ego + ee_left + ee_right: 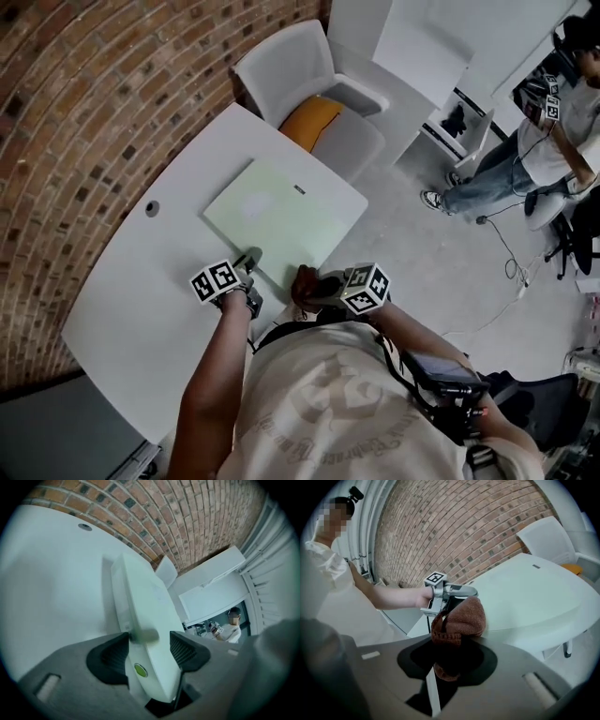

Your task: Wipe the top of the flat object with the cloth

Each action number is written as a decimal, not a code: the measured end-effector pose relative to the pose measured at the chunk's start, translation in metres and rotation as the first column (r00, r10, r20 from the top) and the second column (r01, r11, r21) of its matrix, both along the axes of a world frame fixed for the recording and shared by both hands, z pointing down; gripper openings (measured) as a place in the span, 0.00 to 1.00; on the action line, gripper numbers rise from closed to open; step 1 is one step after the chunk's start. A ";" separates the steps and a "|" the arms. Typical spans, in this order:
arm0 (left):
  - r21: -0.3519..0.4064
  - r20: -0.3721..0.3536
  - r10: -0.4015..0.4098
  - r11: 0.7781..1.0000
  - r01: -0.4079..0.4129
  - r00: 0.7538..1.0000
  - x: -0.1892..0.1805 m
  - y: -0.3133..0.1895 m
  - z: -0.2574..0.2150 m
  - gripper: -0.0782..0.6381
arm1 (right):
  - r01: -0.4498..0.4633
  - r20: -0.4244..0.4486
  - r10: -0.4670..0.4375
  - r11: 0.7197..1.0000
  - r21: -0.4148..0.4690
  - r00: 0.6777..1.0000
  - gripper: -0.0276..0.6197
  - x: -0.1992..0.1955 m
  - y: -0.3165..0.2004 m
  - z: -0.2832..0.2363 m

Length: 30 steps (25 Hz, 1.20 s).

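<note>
A pale green flat object (281, 220) lies on the white table (141, 300), its near edge close to the table's front. My left gripper (251, 262) is at its near left corner. In the left gripper view the flat object (140, 602) runs edge-on between the jaws, and both pads (115, 656) sit against its faces. My right gripper (314, 286) hovers by the near edge, shut on a bunched brown cloth (305, 284). In the right gripper view the cloth (459, 618) sticks up out of the gripper (450, 644), beside the flat object (525, 597) and the left gripper (454, 592).
A white chair (300, 70) with an orange cushion (309, 117) stands behind the table. The brick wall (84, 112) runs along the left. The table has a small round hole (152, 208). A person (525, 159) stands on the floor at the right, cables nearby.
</note>
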<state>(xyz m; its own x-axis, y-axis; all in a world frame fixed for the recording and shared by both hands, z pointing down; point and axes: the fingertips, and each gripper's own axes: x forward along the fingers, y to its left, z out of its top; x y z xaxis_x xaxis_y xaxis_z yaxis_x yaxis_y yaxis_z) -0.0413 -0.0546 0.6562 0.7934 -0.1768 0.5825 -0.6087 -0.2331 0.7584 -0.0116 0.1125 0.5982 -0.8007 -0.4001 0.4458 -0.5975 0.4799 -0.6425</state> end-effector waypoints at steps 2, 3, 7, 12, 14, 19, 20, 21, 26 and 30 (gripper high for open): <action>0.026 -0.028 0.011 1.000 -0.010 1.000 0.000 0.003 -0.011 0.48 | -0.048 0.007 0.048 0.999 0.022 0.999 0.22 0.016 -0.008 -0.007; 0.040 -0.039 0.018 0.999 -0.016 0.999 -0.001 0.005 -0.018 0.47 | -0.072 0.012 0.072 0.997 0.035 0.997 0.22 0.023 -0.011 -0.012; 0.123 -0.093 0.060 0.991 -0.048 0.994 0.001 0.011 -0.046 0.41 | -0.138 -0.001 0.139 0.985 0.108 0.990 0.21 0.052 -0.029 -0.033; 0.266 -0.127 0.143 0.958 -0.105 0.982 -0.001 0.026 -0.083 0.28 | -0.203 -0.011 0.211 0.951 0.232 0.977 0.21 0.076 -0.044 -0.066; 0.324 -0.115 0.174 0.937 -0.128 0.978 -0.004 0.030 -0.093 0.21 | -0.225 -0.016 0.239 0.934 0.277 0.971 0.21 0.082 -0.046 -0.079; 0.451 -0.117 0.213 0.882 -0.139 0.970 -0.004 0.032 -0.118 0.11 | -0.283 -0.045 0.321 0.884 0.372 0.946 0.21 0.105 -0.054 -0.100; 0.467 -0.110 0.227 0.871 -0.152 0.968 -0.005 0.036 -0.119 0.11 | -0.293 -0.048 0.335 0.876 0.382 0.941 0.21 0.108 -0.052 -0.101; 0.481 -0.102 0.243 0.861 -0.166 0.965 -0.005 0.041 -0.121 0.11 | -0.302 -0.051 0.347 0.870 0.390 0.936 0.21 0.110 -0.050 -0.101; 0.530 -0.078 0.299 0.820 -0.215 0.951 -0.007 0.058 -0.125 0.11 | -0.339 -0.063 0.397 0.847 0.409 0.916 0.21 0.120 -0.041 -0.100; 0.545 -0.076 0.326 0.805 -0.234 0.942 -0.006 0.071 -0.124 0.11 | -0.362 -0.070 0.425 0.838 0.409 0.903 0.21 0.124 -0.030 -0.096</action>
